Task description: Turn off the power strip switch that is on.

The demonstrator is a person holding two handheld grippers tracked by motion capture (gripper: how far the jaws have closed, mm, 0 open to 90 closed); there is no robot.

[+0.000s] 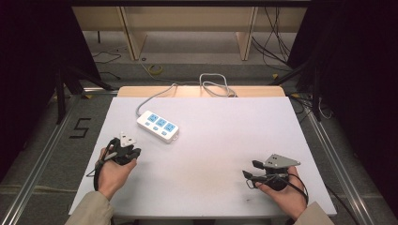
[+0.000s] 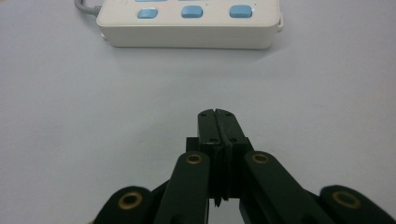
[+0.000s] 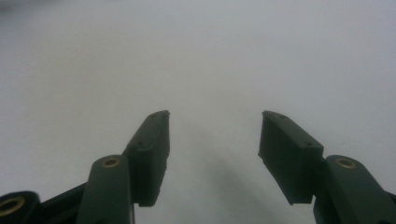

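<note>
L gripper (image 2: 217, 113) jaws closed, empty, near power strip (image 1: 158, 125); R gripper (image 3: 214, 135) wide open, prob. empty.

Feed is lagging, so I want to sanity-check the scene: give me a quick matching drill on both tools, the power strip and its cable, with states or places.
Things:
1. left tool
2. right tool
3. power strip
4. grey cable

States or places:
A. trails over the table's far edge
B. jaws apart, nothing between them
C. jaws pressed together, nothing held
D. lies flat, ahead of the left tool

Pairs: 1-C, 2-B, 3-D, 4-A
</note>
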